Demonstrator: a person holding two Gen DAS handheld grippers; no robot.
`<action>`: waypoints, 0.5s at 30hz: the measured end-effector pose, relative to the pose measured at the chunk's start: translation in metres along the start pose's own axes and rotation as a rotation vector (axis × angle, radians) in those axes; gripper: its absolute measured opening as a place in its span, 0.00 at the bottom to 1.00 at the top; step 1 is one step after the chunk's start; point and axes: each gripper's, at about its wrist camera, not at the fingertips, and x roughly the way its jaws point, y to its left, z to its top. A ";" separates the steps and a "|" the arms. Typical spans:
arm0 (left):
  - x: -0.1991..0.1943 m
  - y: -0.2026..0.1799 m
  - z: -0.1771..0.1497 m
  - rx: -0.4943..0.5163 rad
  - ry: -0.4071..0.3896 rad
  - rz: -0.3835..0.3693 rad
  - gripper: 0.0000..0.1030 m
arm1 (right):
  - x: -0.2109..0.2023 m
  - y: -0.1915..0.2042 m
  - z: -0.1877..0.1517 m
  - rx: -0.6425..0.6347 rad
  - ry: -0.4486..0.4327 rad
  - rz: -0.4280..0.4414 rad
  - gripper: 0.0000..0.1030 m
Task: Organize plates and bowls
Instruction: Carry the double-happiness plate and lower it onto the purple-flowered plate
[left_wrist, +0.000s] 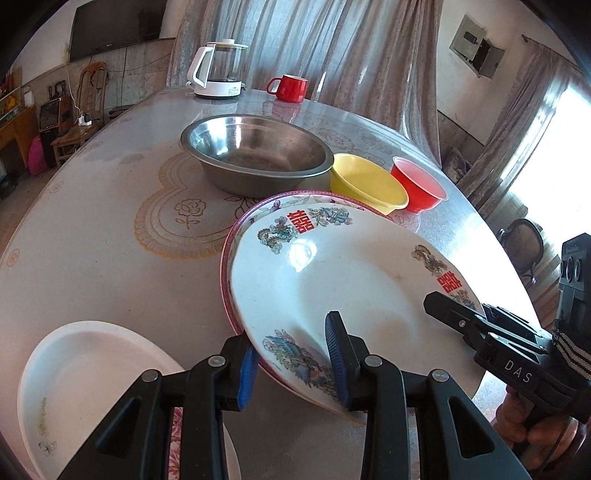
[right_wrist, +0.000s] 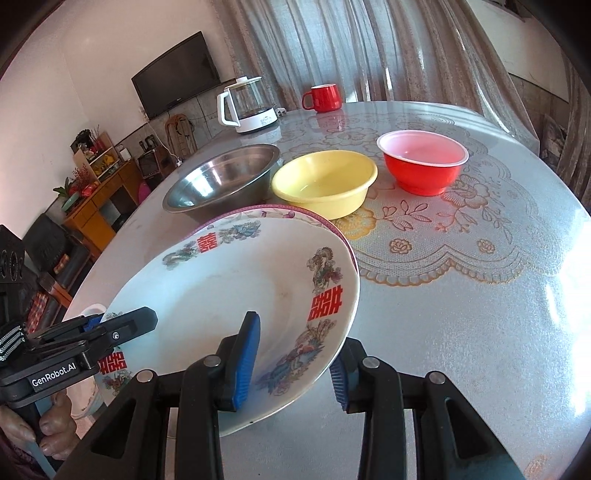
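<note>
Left wrist view: I hold one decorated plate (left_wrist: 343, 295) between both grippers, over a pink-rimmed plate (left_wrist: 295, 197).

Ahead of my jaws the steel basin (left_wrist: 258, 155), yellow bowl (left_wrist: 369, 184) and red bowl (left_wrist: 419, 186) stand separate, unnested, and a plain white plate (left_wrist: 85, 380) lies left of them, so I judge most sorting remains. My left gripper (left_wrist: 293, 365) and right gripper (right_wrist: 295, 362) each straddle the plate's rim, narrowly parted; firm pinching I cannot tell. Readable: "DAS", "GenRobot.AI", red double-happiness characters on the plate.

Your right claw (right_wrist: 293, 363) is gripping the decorated plate (right_wrist: 236, 295), tilted above the pink-rimmed plate (right_wrist: 295, 213).
</note>
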 end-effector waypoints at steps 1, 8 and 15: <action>-0.001 0.000 0.000 -0.001 -0.003 0.001 0.33 | 0.001 0.000 0.000 -0.004 0.000 -0.002 0.35; -0.002 0.004 0.001 -0.024 -0.009 -0.009 0.33 | 0.000 0.001 -0.001 -0.024 0.000 -0.009 0.37; -0.005 0.007 0.000 -0.045 -0.016 -0.029 0.33 | -0.002 0.004 -0.008 -0.099 0.039 -0.089 0.40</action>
